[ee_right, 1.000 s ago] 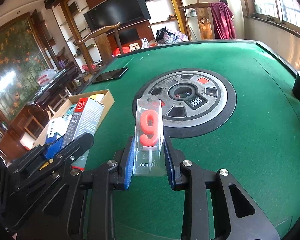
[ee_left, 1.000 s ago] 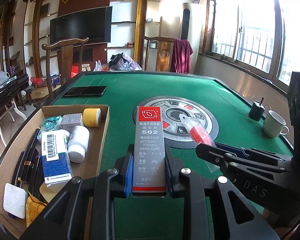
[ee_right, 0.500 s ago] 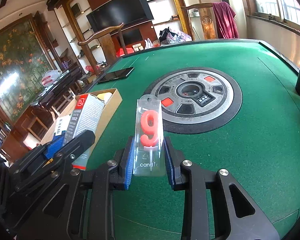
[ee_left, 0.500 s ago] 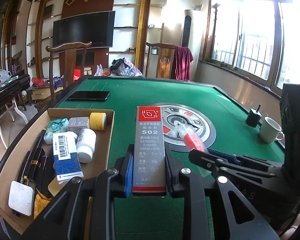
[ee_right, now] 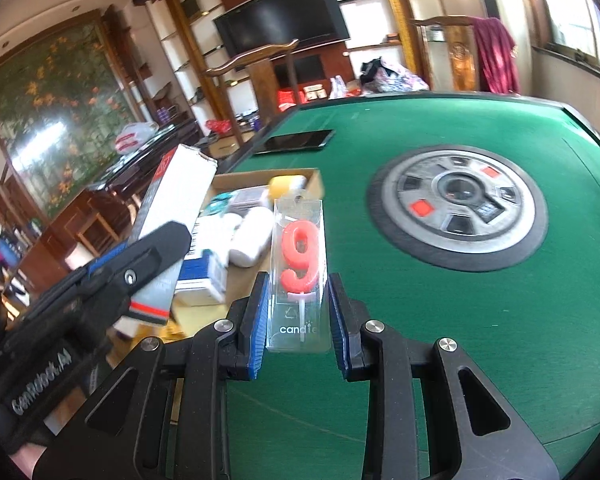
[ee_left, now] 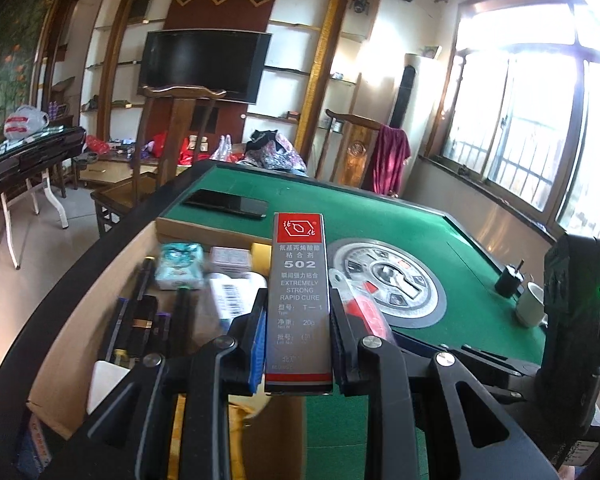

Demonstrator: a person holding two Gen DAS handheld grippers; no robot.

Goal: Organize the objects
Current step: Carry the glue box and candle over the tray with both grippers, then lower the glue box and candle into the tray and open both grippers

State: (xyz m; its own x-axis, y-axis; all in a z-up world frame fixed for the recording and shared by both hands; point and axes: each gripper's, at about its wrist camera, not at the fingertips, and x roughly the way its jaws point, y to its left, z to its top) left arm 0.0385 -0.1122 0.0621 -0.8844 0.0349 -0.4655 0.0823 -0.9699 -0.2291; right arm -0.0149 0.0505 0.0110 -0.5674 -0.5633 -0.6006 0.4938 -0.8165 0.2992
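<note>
Spreading across both views, the green felt worktop (ee_right: 480, 320) carries an open brown cardboard box (ee_left: 204, 236) at its left edge, which now sits closer under both grippers than a second ago. The left gripper (ee_left: 298, 356) has its jaws clamped on a tall grey-and-red "502" glue carton (ee_left: 299, 300), upright, now over the box's right wall. Just right of it, the right gripper (ee_right: 298, 320) pinches a clear plastic packet with a red number-nine candle (ee_right: 299, 272), upright, beside the box's near right edge.
</note>
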